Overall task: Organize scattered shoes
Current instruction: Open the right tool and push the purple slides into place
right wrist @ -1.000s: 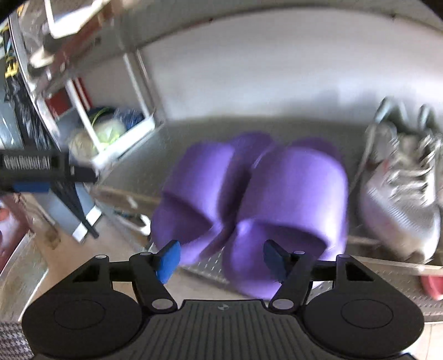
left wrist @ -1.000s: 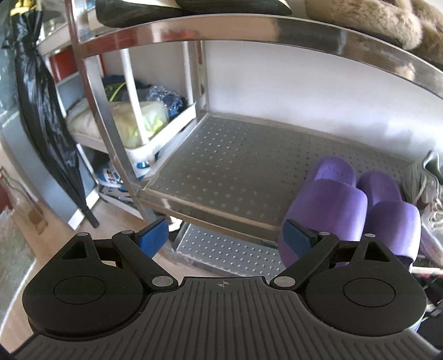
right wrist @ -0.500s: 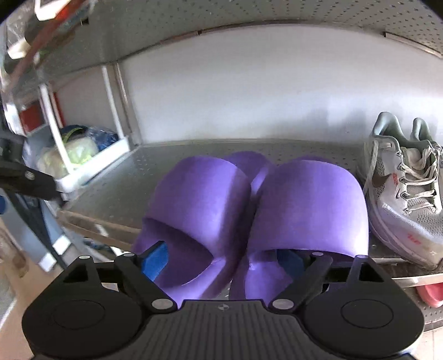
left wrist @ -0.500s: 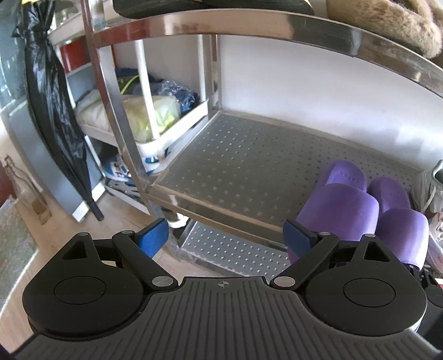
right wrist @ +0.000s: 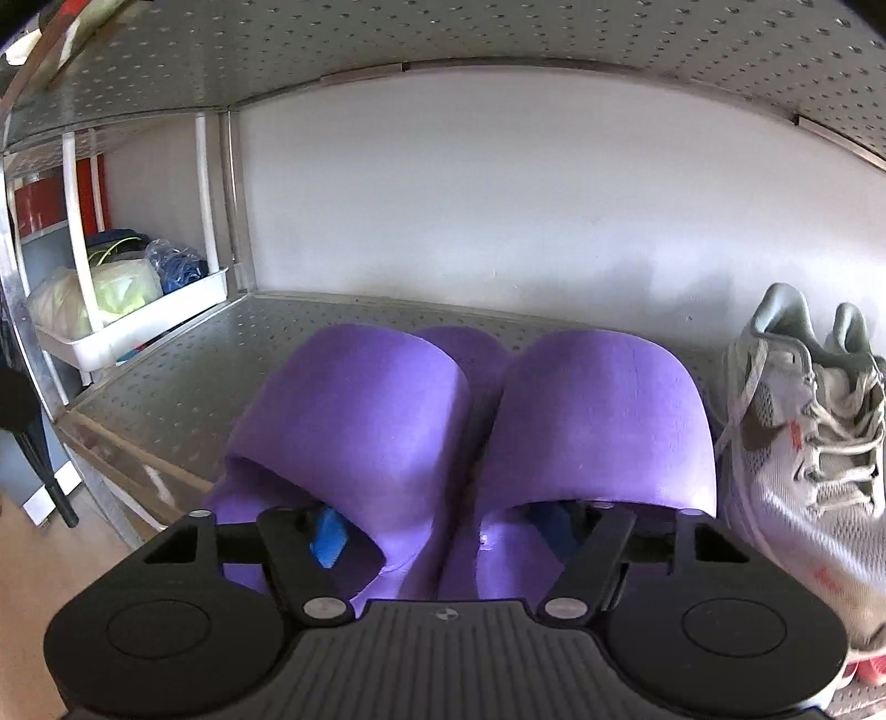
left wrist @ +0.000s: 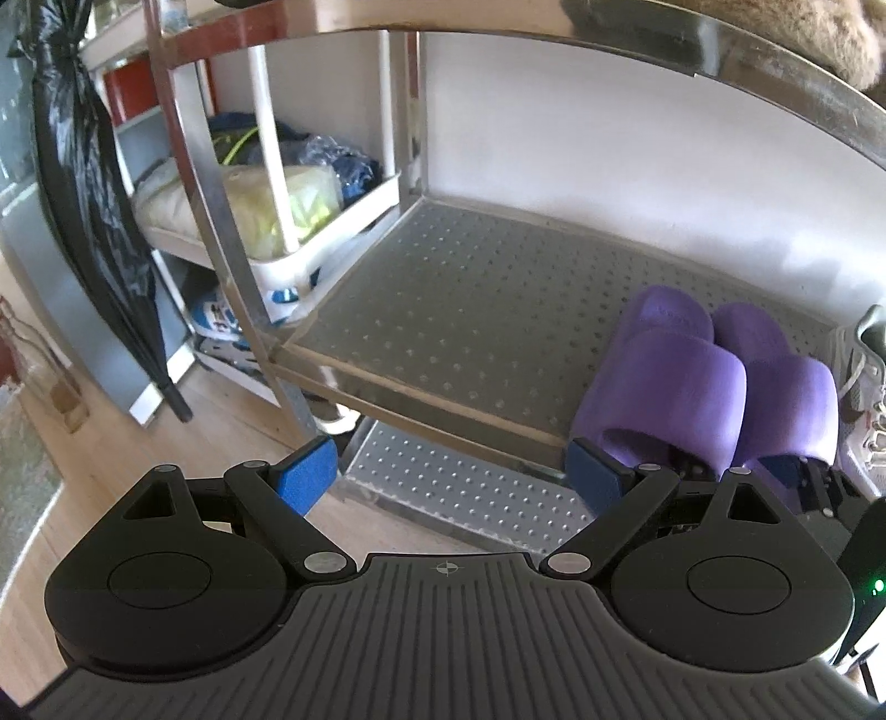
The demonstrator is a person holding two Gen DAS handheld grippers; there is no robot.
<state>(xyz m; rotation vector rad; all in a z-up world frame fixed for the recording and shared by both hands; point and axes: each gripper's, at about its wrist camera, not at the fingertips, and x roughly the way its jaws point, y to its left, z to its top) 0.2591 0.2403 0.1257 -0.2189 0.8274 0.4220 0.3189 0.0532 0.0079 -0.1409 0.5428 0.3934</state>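
A pair of purple slippers (right wrist: 470, 437) stands side by side on the perforated metal shelf (right wrist: 183, 365), toes toward the wall. My right gripper (right wrist: 443, 531) is open, one blue fingertip inside each slipper's opening. In the left wrist view the same slippers (left wrist: 703, 382) sit at the shelf's right end. My left gripper (left wrist: 451, 471) is open and empty, held in front of the shelf's front edge, left of the slippers. The right gripper's fingers (left wrist: 814, 482) show under the slippers there.
A grey-white sneaker pair (right wrist: 803, 421) stands right of the slippers. A white tray (left wrist: 310, 260) with bags sits on a rack to the left. A black umbrella (left wrist: 94, 210) hangs at far left. A furry slipper (left wrist: 803, 33) lies on the shelf above. A lower shelf (left wrist: 459, 482) and wood floor are below.
My right gripper moved forward until its fingertips entered the slipper openings. The slippers went deeper onto the shelf. My left gripper drew back slightly and stayed open.
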